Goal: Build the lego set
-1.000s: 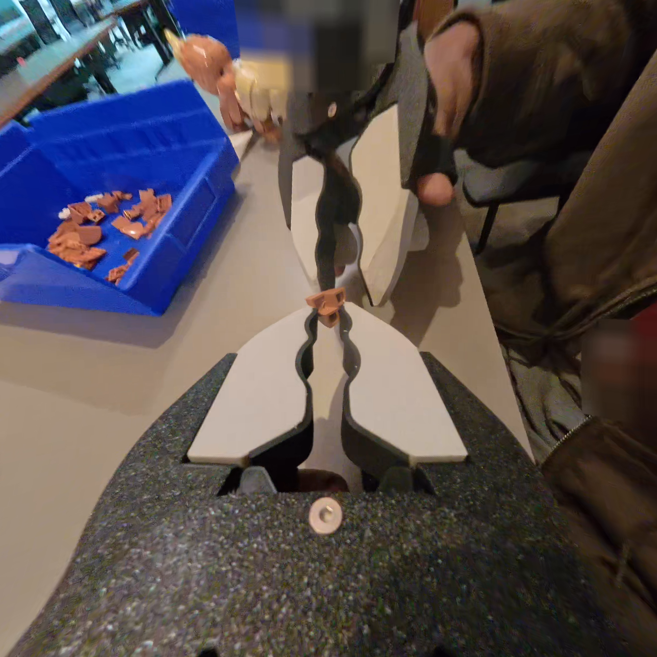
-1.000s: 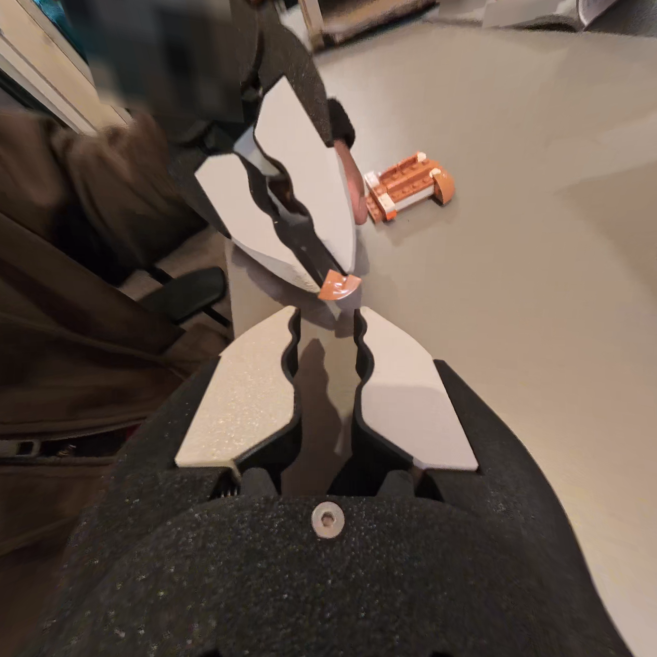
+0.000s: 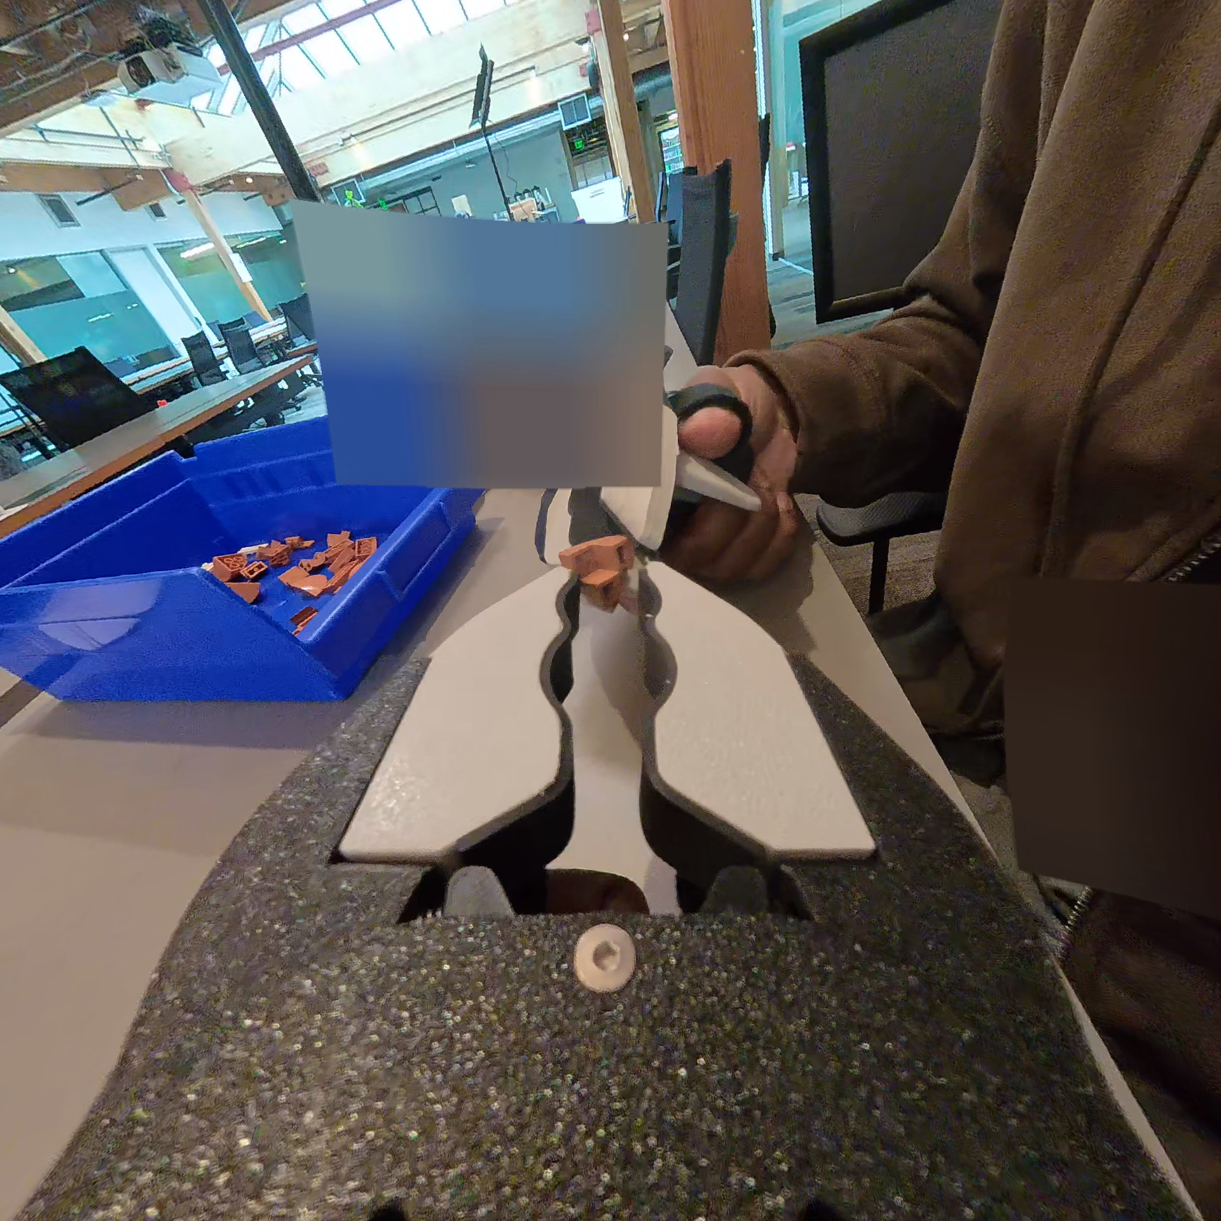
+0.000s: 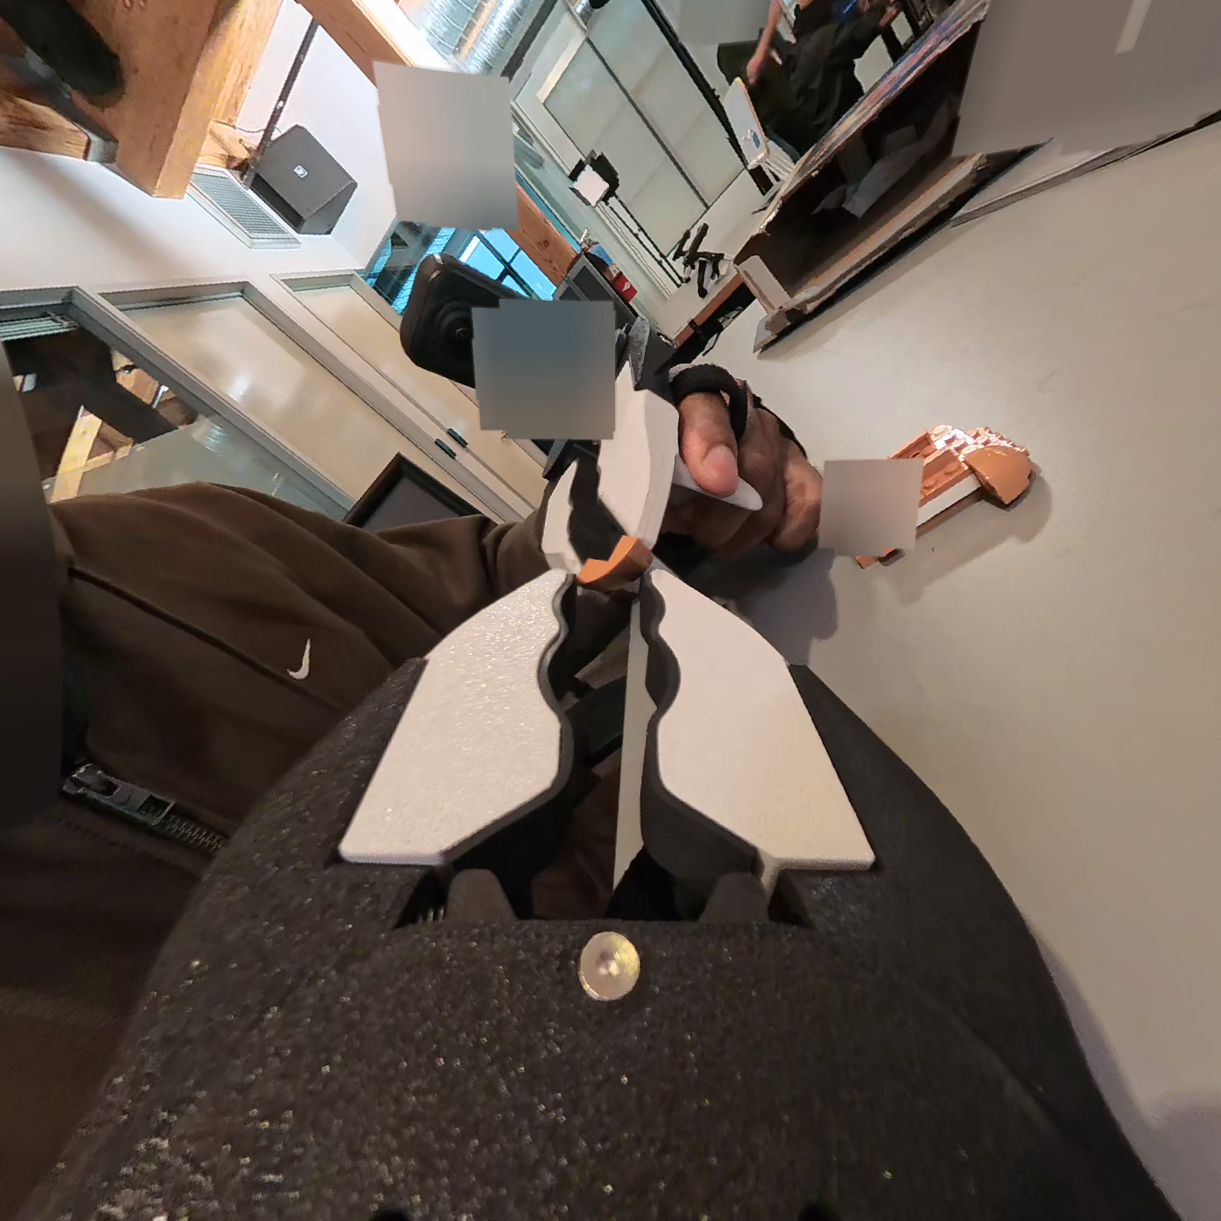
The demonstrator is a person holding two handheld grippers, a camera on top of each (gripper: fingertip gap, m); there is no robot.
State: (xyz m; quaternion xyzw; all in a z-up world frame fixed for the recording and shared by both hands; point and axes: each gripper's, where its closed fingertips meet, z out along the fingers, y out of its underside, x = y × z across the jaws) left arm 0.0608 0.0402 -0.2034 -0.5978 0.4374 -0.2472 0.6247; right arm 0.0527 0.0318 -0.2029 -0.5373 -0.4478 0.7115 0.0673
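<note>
Both grippers meet tip to tip above the grey table, near its edge. Left gripper is narrowed onto a small brown lego piece, pinched at its fingertips. Right gripper is also narrow, clamped on a brown curved lego piece; the 2 pieces are touching, one atop the other. Blue bin w/ loose brown bricks sits on the table, left of the grippers. Partly built brown-and-white lego model lies on the table further out, apart from the grippers.
</note>
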